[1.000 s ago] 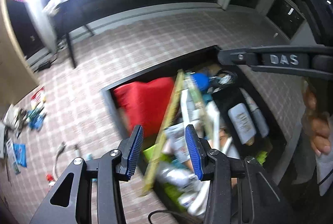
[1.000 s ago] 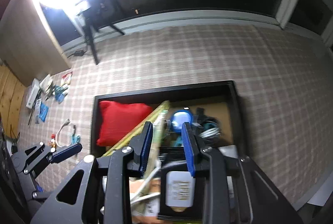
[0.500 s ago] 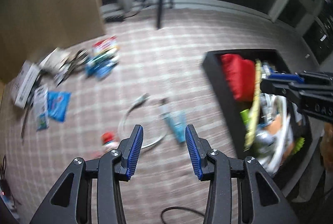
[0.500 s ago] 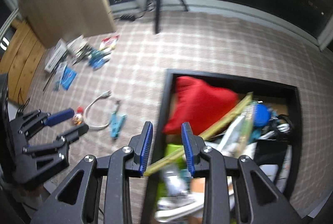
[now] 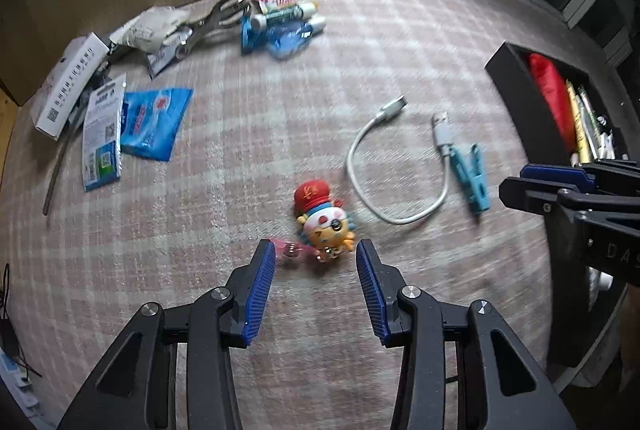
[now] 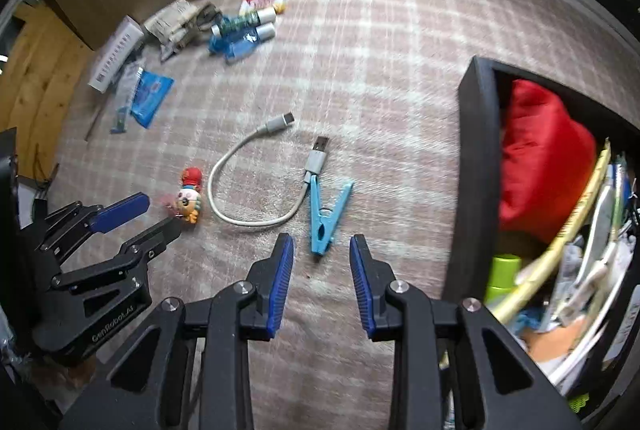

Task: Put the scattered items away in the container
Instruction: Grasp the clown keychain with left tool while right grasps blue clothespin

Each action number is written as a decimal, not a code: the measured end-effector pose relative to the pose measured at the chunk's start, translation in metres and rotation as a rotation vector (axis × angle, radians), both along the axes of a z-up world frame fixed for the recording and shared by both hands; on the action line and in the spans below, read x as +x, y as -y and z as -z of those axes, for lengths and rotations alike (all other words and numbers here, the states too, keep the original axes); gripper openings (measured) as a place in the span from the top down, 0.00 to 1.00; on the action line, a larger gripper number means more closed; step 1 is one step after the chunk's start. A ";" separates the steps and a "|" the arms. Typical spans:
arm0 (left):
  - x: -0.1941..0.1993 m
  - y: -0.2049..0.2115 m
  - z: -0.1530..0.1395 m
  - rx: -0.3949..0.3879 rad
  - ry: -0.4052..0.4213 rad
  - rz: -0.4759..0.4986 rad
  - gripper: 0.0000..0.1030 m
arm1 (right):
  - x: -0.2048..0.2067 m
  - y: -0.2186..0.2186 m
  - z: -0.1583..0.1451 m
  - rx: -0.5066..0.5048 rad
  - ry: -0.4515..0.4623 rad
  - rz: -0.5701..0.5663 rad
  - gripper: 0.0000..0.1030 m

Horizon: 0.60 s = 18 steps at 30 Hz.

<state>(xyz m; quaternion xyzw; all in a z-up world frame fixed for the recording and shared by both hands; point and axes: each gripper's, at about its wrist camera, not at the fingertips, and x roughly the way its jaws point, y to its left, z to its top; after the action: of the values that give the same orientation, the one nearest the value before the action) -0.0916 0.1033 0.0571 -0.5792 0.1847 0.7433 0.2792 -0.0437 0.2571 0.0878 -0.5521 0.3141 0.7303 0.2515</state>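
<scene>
Your left gripper (image 5: 316, 262) is spread wide with nothing held, the cartoon toy figure (image 5: 322, 216) lying just beyond its fingertips. Your right gripper (image 6: 321, 256) (jaws also apart, empty) points at the blue clothespin (image 6: 326, 216) beside the white USB cable (image 6: 256, 174). The black container (image 6: 474, 166) sits on the carpet to the right.

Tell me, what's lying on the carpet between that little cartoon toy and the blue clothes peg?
A white charging cable, looped on the carpet between the toy and the peg; clearest in the right wrist view.

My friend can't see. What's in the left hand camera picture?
The open left gripper hovers just short of a little cartoon toy on the checked carpet. Nearby lie a white cable and a blue clothespin.
</scene>
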 end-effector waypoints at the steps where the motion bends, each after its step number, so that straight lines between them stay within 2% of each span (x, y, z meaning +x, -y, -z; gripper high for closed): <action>1: 0.000 0.000 0.003 -0.002 0.002 0.006 0.61 | -0.003 0.001 0.003 0.004 0.011 0.006 0.72; 8: -0.005 -0.006 0.018 -0.013 0.005 0.036 0.57 | -0.013 0.000 0.021 -0.003 0.055 0.047 0.72; 18: -0.018 -0.016 0.020 -0.032 -0.031 0.031 0.56 | -0.006 -0.011 0.036 -0.008 0.097 0.107 0.72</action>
<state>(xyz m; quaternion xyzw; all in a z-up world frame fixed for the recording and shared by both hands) -0.1095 0.1191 0.0366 -0.5691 0.2099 0.7448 0.2783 -0.0497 0.2683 0.0522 -0.5701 0.3334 0.6872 0.3027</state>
